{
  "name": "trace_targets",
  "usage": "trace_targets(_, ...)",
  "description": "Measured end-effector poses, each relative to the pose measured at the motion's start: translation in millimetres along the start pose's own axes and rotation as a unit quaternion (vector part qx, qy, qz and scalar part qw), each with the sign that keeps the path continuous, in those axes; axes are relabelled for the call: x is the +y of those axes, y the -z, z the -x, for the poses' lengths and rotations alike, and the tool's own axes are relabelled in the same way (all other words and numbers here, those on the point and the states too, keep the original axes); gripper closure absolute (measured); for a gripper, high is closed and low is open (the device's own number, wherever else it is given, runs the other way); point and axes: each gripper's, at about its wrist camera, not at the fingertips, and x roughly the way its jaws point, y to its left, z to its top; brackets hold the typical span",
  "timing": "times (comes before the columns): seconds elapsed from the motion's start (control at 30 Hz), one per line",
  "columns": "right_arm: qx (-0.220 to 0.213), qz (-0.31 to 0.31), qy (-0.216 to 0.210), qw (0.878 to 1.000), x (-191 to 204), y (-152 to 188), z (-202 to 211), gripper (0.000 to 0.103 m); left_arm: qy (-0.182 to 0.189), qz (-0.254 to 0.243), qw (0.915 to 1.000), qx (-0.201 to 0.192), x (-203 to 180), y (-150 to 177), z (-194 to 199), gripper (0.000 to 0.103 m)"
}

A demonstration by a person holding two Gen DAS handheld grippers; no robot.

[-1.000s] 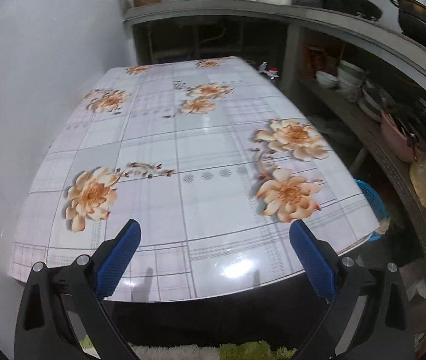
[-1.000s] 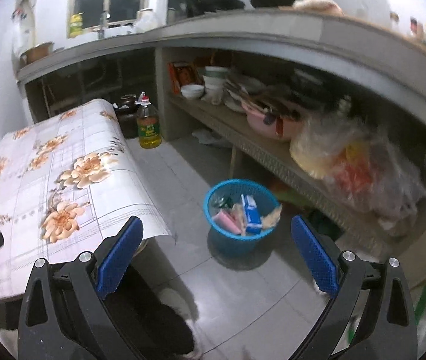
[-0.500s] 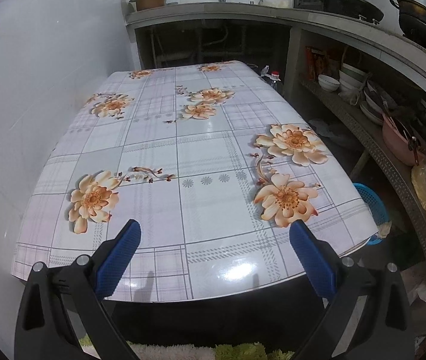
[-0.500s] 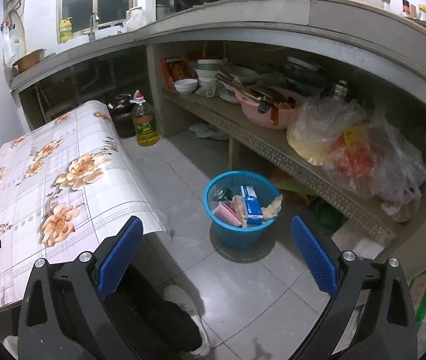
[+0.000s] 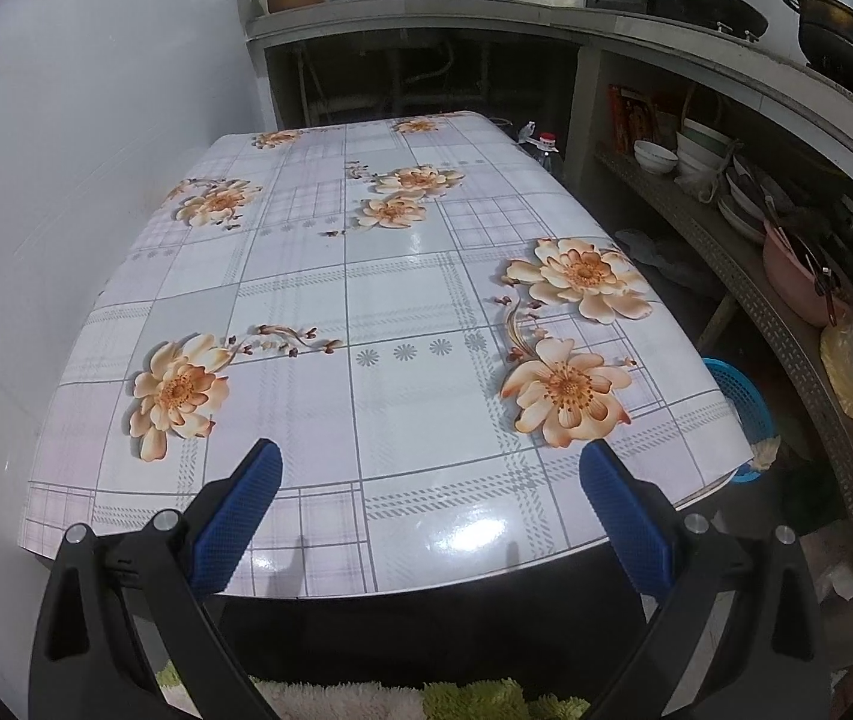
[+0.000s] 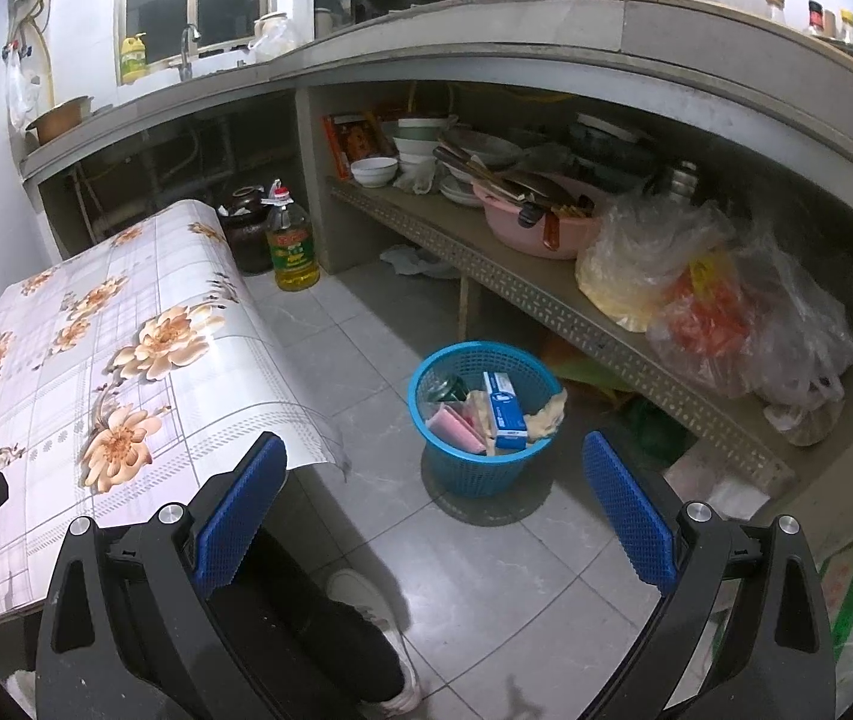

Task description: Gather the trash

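Left hand-held gripper (image 5: 426, 498): its blue pads (image 5: 234, 519) stand wide apart with nothing between them, hanging over the near edge of the tabletop (image 5: 366, 312). At 6 o'clock below it lies a white and green rug (image 5: 402, 699). The tabletop wears a glossy checked cloth with orange flowers; one flower (image 5: 177, 390) sits at 10 o'clock from the left pad, another (image 5: 567, 387) at 12 o'clock from the right pad. Past the cloth's right edge, at 3 o'clock, a sliver of the blue basket (image 5: 738, 402) shows on the floor.

Right hand-held gripper (image 6: 433, 504): jaws equally wide, gripping nothing, held above the tiled floor (image 6: 504, 576). At 6 o'clock a dark trouser leg and a white shoe (image 6: 372, 606) show. The basket (image 6: 480, 408) stands on the floor at 12 o'clock, just beyond the fingertips. Inside it is the trash: a blue box (image 6: 504, 408) upright near the middle, a pink packet (image 6: 456, 429) to its left, crumpled pale paper (image 6: 546, 414) at the right rim, and something dark (image 6: 447, 387) at the back. At 9 o'clock the cloth's corner (image 6: 306, 420) hangs off the tabletop. Further off, at 11 o'clock, an oil bottle (image 6: 291, 246) stands on the floor beside a dark jar (image 6: 246, 228). At 1 o'clock a shelf (image 6: 546, 294) carries a pink basin (image 6: 534, 228) and plastic bags (image 6: 720, 300).
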Motion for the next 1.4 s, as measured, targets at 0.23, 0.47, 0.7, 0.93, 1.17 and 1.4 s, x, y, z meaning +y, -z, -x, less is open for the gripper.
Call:
trace_targets(0.23, 0.0, -0.001, -0.001, 1.0, -0.5, -0.2, 0.2, 0.008, 0.002, -0.003, 1.0, 0.004, -1.5, -0.3, -1.4, 0.006)
trace_targets(0.47, 0.0, 0.001, -0.002, 1.0, -1.4, -1.0, -0.5, 0.008, 0.001, -0.001, 1.0, 0.004, -1.6, -0.1, -1.4, 0.006)
trace_targets(0.7, 0.0, 0.001, 0.0, 1.0, -1.2, -1.2, 0.0, 0.008, 0.001, -0.002, 1.0, 0.005, -1.4, 0.1, -1.3, 0.006)
trace_targets(0.93, -0.001, 0.001, 0.0, 1.0, -1.3, -2.6, 0.0, 0.008, 0.001, -0.003, 1.0, 0.005, -1.6, 0.5, -1.0, 0.006)
trace_targets(1.17, -0.001, 0.0, 0.0, 1.0, -1.4, -2.3, 0.8, 0.008, 0.0, -0.002, 1.0, 0.005, -1.4, 0.5, -1.3, 0.006)
trace_targets(1.4, -0.001, 0.0, 0.0, 1.0, -1.5, -2.4, 1.1, 0.008, 0.0, -0.002, 1.0, 0.005, -1.3, 0.6, -1.1, 0.006)
